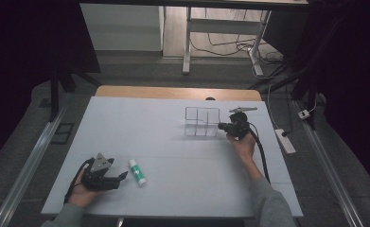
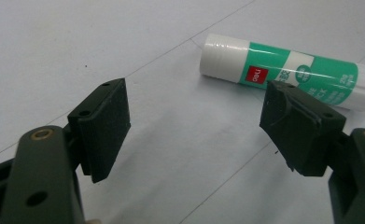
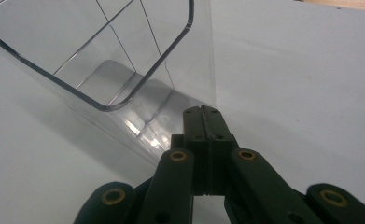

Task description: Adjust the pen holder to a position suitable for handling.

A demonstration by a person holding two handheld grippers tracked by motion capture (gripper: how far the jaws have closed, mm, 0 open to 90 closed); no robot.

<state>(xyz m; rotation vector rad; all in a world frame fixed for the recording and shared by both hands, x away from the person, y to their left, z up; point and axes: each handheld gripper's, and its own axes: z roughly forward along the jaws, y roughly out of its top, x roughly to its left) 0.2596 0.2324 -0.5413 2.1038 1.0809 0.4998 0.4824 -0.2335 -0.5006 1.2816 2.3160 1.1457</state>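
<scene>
Nearby, a green glue stick (image 2: 283, 72) lies just beyond the wide-open, empty left gripper (image 2: 194, 126). Right gripper (image 3: 202, 122), jaws closed together, touches the clear divided box (image 1: 202, 121); bare white table (image 1: 173, 156) between.

Your desk (image 1: 173, 142) carries a matt, smooth white sheet with faint seams; bare wood with a dull finish shows along its far edge. The glue stick (image 2: 283, 72) beside your left gripper (image 2: 196, 128) is glossy plastic, its white cap and green label catching highlights. The organiser box (image 3: 124, 70) at your right gripper (image 3: 203, 116) is clear, hard plastic, smooth and reflective. The fingers (image 2: 105, 126) look like matt black plastic with brass-coloured pivots. Your sleeves are soft grey cloth.
</scene>
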